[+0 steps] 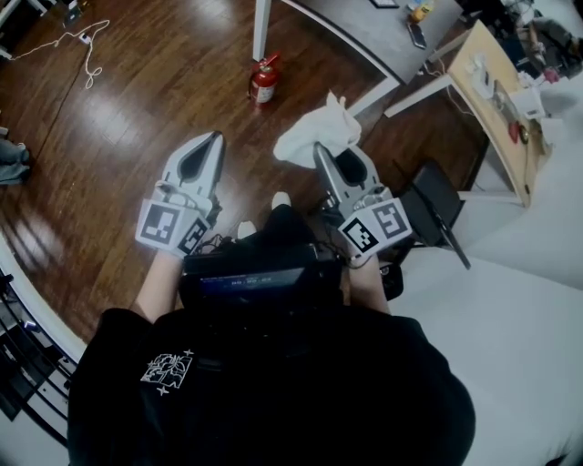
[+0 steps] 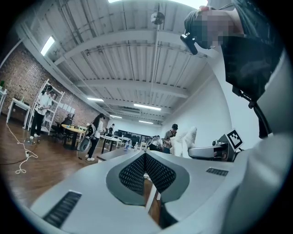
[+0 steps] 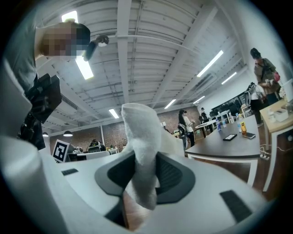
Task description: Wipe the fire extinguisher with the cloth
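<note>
A red fire extinguisher [image 1: 264, 80] stands upright on the wooden floor beside a white table leg, well ahead of both grippers. My right gripper [image 1: 318, 147] is shut on a white cloth [image 1: 319, 135], which bunches up past its tips. In the right gripper view the cloth [image 3: 139, 137] stands pinched between the dark pads of the gripper [image 3: 144, 160]. My left gripper [image 1: 216, 136] is held level with it to the left, apart from the extinguisher. Its pads meet at the tips with nothing between them [image 2: 145, 154]. The cloth [image 2: 185, 141] shows off to its right.
A grey table [image 1: 364, 27] stands just behind the extinguisher, a wooden desk [image 1: 496, 100] with clutter at the right. A black stand [image 1: 437, 214] sits on the floor near my right hand. A white cable [image 1: 82, 41] lies at far left. Several people stand in the background.
</note>
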`<action>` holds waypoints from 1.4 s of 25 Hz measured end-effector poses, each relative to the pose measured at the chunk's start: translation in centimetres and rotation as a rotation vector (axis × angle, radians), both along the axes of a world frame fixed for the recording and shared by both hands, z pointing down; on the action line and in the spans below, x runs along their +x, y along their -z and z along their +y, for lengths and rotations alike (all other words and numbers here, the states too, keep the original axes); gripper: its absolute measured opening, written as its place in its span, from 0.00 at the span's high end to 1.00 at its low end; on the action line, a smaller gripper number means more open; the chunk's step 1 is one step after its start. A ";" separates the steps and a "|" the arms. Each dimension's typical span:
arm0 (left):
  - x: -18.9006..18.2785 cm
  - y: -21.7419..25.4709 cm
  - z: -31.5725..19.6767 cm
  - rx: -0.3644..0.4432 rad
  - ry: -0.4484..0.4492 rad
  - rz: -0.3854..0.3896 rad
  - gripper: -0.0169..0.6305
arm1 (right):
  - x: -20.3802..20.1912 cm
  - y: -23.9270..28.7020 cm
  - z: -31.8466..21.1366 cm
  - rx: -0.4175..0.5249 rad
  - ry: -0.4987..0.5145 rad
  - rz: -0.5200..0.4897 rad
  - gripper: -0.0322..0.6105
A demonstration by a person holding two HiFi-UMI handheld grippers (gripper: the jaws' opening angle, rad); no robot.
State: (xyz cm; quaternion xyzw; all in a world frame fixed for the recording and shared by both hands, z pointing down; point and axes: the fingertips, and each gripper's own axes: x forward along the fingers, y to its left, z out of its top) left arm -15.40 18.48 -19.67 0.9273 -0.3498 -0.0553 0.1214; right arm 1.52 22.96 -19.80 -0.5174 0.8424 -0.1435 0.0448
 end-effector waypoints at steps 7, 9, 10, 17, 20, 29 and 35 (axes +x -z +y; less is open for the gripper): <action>-1.5 -2.8 -5.9 -0.031 0.024 -0.011 0.97 | -0.2 -2.5 -7.1 -0.010 0.019 0.012 0.72; -0.8 -3.6 -7.5 -0.042 0.046 -0.024 0.97 | 0.8 -3.4 -9.3 -0.015 0.036 0.006 0.72; -0.4 -4.0 -8.3 -0.051 0.059 -0.029 0.97 | 1.4 -3.8 -10.4 -0.018 0.049 0.006 0.72; 4.9 -7.9 -16.3 -0.114 0.110 -0.020 0.97 | 7.0 -8.6 -20.4 -0.055 0.132 0.034 0.72; 7.2 -11.0 -20.6 -0.122 0.124 -0.025 0.97 | 9.3 -12.4 -25.5 -0.071 0.162 0.060 0.72; 9.0 -29.3 -29.2 -0.109 0.178 -0.024 0.97 | 11.7 -31.8 -35.4 -0.062 0.249 0.034 0.73; 9.7 -45.4 -32.2 -0.093 0.191 -0.034 0.97 | 12.8 -48.0 -41.0 -0.019 0.318 -0.005 0.72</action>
